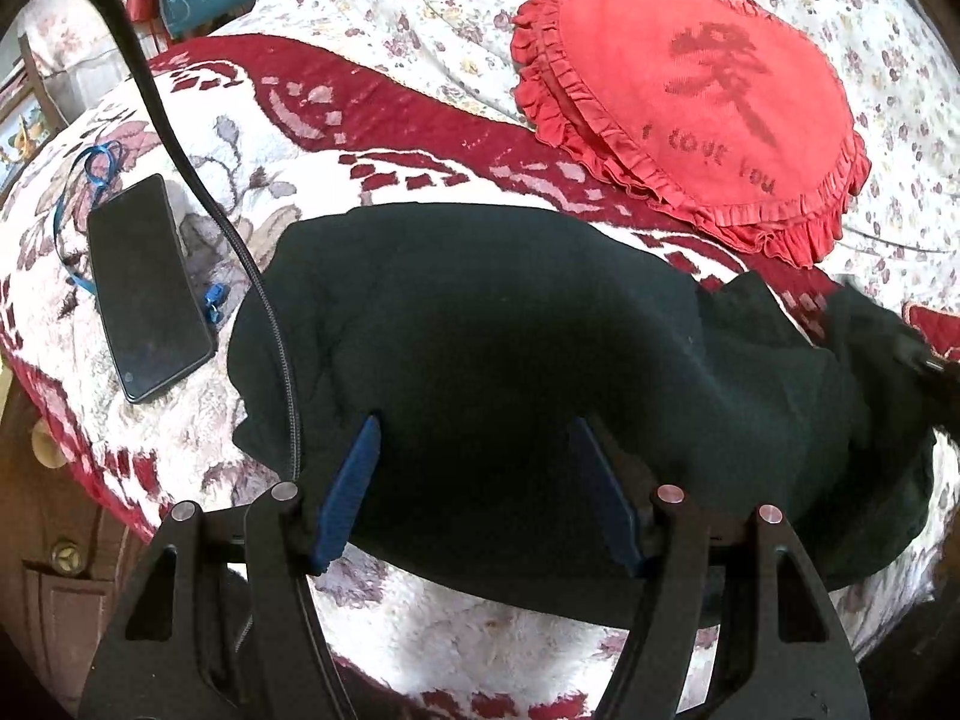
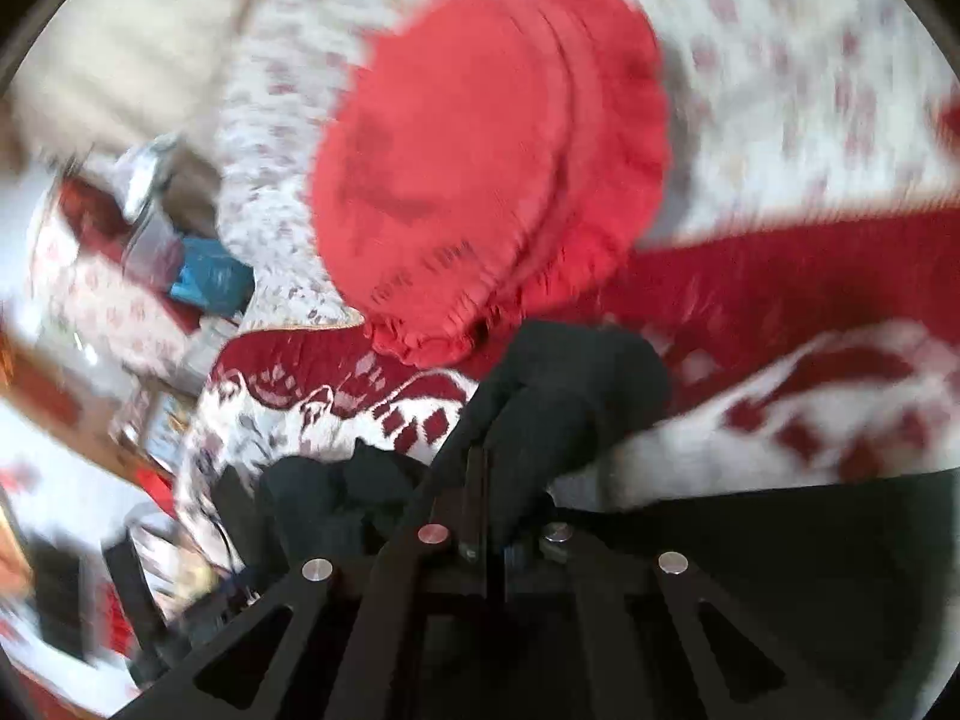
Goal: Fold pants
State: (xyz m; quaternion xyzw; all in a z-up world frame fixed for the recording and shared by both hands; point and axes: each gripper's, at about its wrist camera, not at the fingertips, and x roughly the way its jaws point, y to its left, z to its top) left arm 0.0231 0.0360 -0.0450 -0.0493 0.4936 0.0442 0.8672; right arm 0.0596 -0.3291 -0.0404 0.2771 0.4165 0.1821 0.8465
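The black pants (image 1: pixel 480 348) lie bunched on a red-and-white patterned blanket (image 1: pixel 180 438) on a bed. My left gripper (image 1: pixel 474 432) is open, its blue pads (image 1: pixel 354 480) spread over the near part of the pants and holding nothing. In the blurred right wrist view my right gripper (image 2: pixel 489 450) is shut on a fold of the pants (image 2: pixel 570 384) and holds it lifted above the blanket (image 2: pixel 840 396). The right gripper also shows at the right edge of the left wrist view (image 1: pixel 924 360).
A red heart-shaped ruffled pillow (image 1: pixel 690 102) lies behind the pants, also in the right wrist view (image 2: pixel 480 168). A black phone (image 1: pixel 147 288) with a blue lanyard lies left of the pants. A black cable (image 1: pixel 180 150) runs across the blanket. The bed's edge is at left.
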